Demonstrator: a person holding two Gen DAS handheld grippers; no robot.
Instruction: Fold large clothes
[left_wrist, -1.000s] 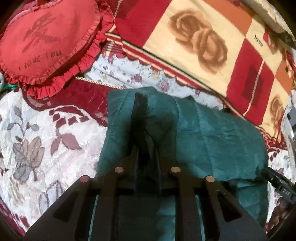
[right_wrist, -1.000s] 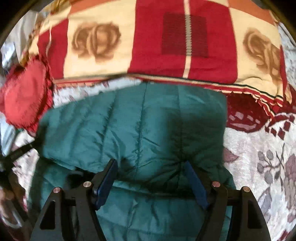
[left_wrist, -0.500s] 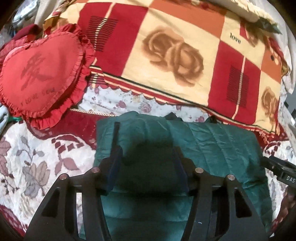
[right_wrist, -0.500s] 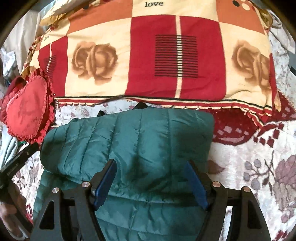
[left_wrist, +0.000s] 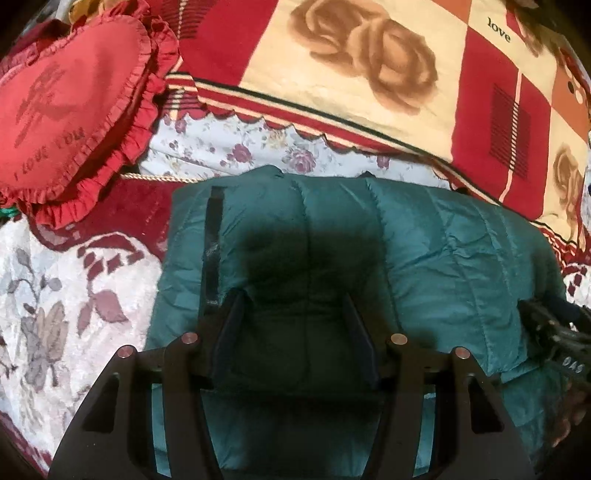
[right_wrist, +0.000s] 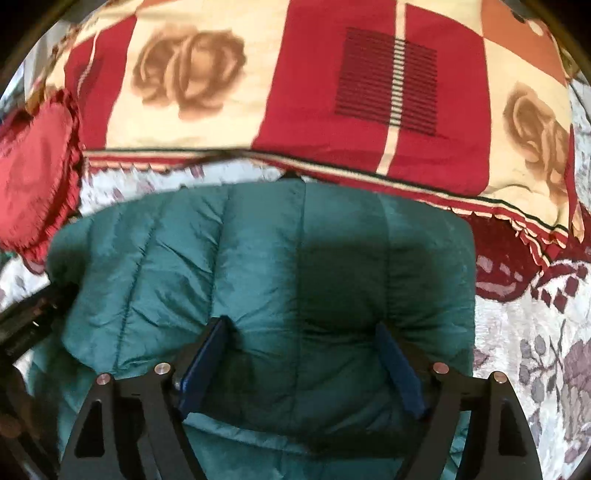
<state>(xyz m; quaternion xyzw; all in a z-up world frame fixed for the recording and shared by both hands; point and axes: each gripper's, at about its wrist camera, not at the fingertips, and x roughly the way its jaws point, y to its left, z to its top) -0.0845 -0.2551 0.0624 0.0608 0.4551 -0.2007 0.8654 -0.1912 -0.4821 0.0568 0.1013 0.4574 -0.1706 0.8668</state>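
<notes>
Bedspread (left_wrist: 55, 288) underneath, white with maroon leaves and flowers, covering the whole working surface. Left gripper (left_wrist: 291, 299) angled down over the jacket (left_wrist: 443, 258), jaws just opened to about half their reach, fingers standing either side of a puffed green panel without pinching it, nothing held. Right gripper (right_wrist: 300, 325) likewise tilted down onto the jacket, jaws just widened further and now spread broad, blue pads (right_wrist: 207, 354) set against a quilted bulge between them but not clamped on it. Jacket folded over on itself, upper layer ending in a rounded near edge above a lower layer, far edge running roughly straight across and stopping just short of the blanket (left_wrist: 332, 74). Black strip (left_wrist: 212, 240) down the jacket's left side, close to the left finger. Left edge of the jacket clear of the cushion (left_wrist: 66, 107), with bare bedspread between; right edge bordered by open bedspread too. Heart-shaped red cushion with a frill, off to the far left, overlapping the blanket's corner. Blanket in red, cream and orange squares with brown roses, across the whole back, scalloped hem lying on a pale flowered sheet (left_wrist: 240, 151). Each gripper visible at the other's side, well apart, both over the same garment.
</notes>
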